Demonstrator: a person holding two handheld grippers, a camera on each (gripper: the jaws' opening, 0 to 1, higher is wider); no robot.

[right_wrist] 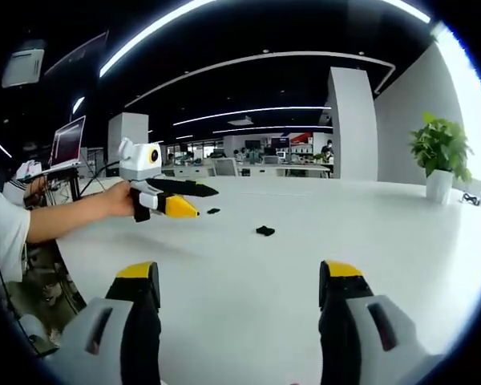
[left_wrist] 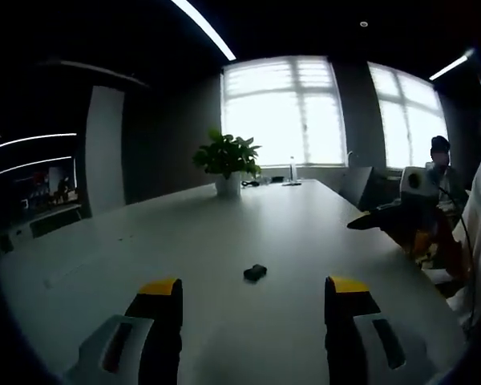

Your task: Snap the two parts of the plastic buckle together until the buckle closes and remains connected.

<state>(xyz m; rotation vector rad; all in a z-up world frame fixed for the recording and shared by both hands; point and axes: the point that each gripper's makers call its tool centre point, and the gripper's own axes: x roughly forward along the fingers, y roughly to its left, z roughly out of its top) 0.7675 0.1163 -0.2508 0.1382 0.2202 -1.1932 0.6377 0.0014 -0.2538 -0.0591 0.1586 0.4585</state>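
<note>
White table (left_wrist: 305, 224) in a dim office; 1 buckle piece (left_wrist: 255, 273) lies at frame center, another (right_wrist: 213, 211) further left. Both grippers (left_wrist: 255, 309) (right_wrist: 239, 293) spread, empty. Nothing grasped, snapping not started.

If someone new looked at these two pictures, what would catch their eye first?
Probably the small black buckle piece lying alone on the broad white table, ahead of the open left gripper. In the right gripper view, a second small black piece lies farther off near the left gripper, which reaches in at the left. A potted plant stands at the far end before bright windows.
</note>
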